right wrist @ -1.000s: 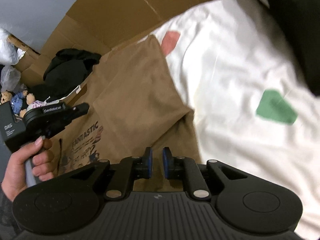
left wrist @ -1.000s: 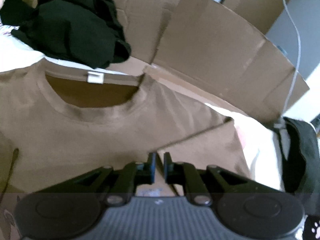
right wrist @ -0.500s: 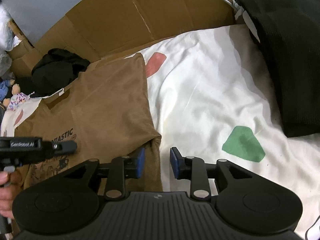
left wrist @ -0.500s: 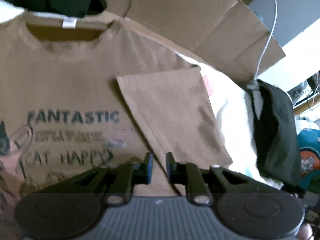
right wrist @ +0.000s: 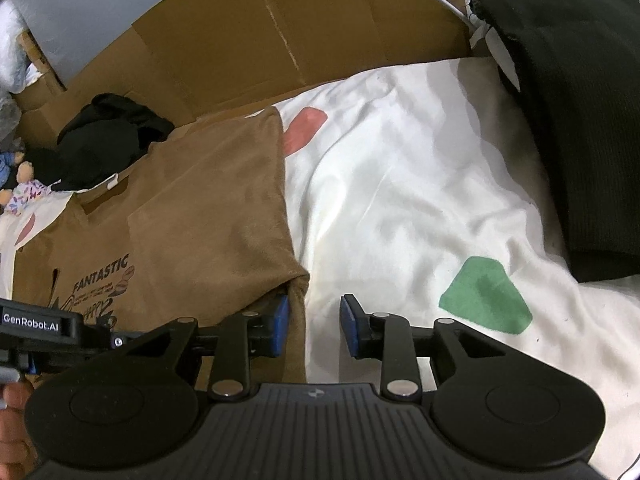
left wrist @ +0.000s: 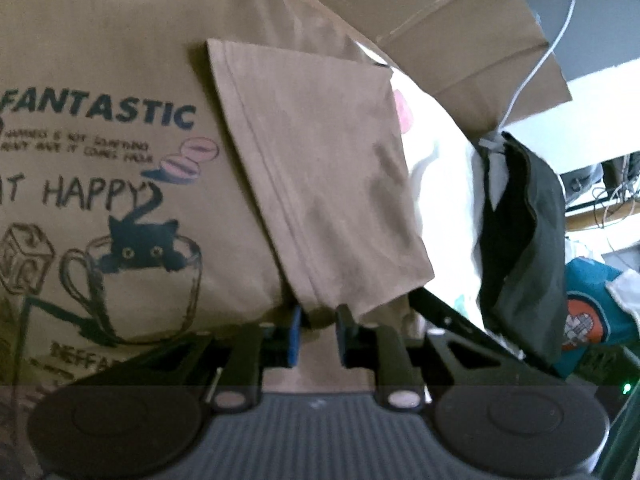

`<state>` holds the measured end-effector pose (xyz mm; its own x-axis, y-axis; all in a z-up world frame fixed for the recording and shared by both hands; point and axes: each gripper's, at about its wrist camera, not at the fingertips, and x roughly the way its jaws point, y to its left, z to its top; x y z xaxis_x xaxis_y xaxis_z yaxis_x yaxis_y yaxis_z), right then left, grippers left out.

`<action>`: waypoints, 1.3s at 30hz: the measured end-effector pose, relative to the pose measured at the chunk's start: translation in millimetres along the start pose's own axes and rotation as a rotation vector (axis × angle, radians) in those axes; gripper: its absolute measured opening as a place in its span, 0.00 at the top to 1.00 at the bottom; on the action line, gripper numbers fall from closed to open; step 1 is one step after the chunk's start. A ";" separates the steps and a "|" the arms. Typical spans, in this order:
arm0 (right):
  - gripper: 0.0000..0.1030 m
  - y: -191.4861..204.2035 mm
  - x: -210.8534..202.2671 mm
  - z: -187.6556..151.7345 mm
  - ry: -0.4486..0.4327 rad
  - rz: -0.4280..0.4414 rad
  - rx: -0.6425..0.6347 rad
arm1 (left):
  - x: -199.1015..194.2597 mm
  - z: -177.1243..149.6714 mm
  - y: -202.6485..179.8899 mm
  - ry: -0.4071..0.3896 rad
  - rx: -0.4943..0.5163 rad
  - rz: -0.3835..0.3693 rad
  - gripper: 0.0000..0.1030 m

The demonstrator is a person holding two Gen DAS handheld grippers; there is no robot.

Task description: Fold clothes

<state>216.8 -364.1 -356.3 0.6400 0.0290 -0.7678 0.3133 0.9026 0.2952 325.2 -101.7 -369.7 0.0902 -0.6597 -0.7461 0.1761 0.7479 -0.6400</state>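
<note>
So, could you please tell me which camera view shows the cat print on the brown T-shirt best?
The left wrist view: the cat print lies close and unobstructed on the brown T-shirt, cat, cup and lettering readable. The right wrist view shows only a small corner of the lettering, partly behind the left gripper.

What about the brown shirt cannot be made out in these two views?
- Shirt hem: left wrist view, hidden by the left gripper.
- Small print under FANTASTIC: blurred in both views.
- Shirt's far sleeve: cut off by the frame edge in both.
- Print: right wrist view, partly behind the left gripper.
</note>
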 end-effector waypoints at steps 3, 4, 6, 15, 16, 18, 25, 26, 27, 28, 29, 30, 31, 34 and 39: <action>0.69 3.3 1.5 0.5 0.001 -0.003 -0.010 | 0.9 0.4 -1.6 -0.008 -0.020 -0.016 0.65; 0.69 4.6 1.5 0.6 0.000 -0.004 -0.014 | 1.1 0.3 -2.2 -0.009 -0.020 -0.021 0.61; 0.69 6.5 2.6 0.4 0.003 -0.007 -0.021 | 3.5 0.5 -4.0 -0.011 -0.021 -0.015 0.61; 0.70 7.1 7.3 0.4 0.023 -0.054 -0.049 | 4.9 1.2 -3.7 -0.027 -0.039 0.042 0.95; 0.70 7.0 7.6 0.4 0.023 -0.057 -0.053 | 2.2 0.1 -2.9 -0.030 -0.035 0.048 0.95; 0.70 7.4 8.4 -0.2 0.021 -0.061 -0.059 | -1.6 -1.4 1.2 -0.032 -0.036 0.051 0.95; 0.70 8.2 5.5 0.4 0.029 -0.081 -0.052 | -6.4 0.2 1.8 -0.022 -0.017 0.062 0.93; 0.69 6.7 3.3 1.2 0.030 -0.079 -0.045 | -8.3 0.8 0.3 -0.029 -0.009 0.069 0.93; 0.69 6.4 0.3 1.7 0.028 -0.077 -0.050 | -9.7 1.6 -1.2 -0.035 0.000 0.070 0.88; 0.67 6.1 -2.8 2.1 0.025 -0.076 -0.055 | -11.2 2.0 -1.5 -0.038 0.007 0.069 0.86; 0.67 5.9 -6.1 2.4 0.022 -0.076 -0.061 | -13.4 2.5 -1.6 -0.042 0.014 0.069 0.86; 0.67 6.0 -10.8 2.3 0.015 -0.084 -0.068 | -15.6 3.0 -1.6 -0.046 0.020 0.070 0.85; 0.67 5.7 -15.2 2.3 0.009 -0.091 -0.073 | -18.8 4.3 -2.3 -0.056 0.028 0.074 0.83; 0.67 -0.8 -22.2 3.9 0.001 -0.089 -0.032 | -27.1 9.5 -3.1 -0.093 0.039 0.080 0.82; 0.67 -8.6 -32.4 10.0 -0.031 -0.089 0.011 | -38.0 25.0 -5.7 -0.157 0.074 0.100 0.82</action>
<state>200.3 -377.1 -328.4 0.6307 -0.0645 -0.7733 0.3773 0.8963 0.2330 345.3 -82.7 -333.1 0.2613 -0.5902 -0.7638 0.2295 0.8066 -0.5448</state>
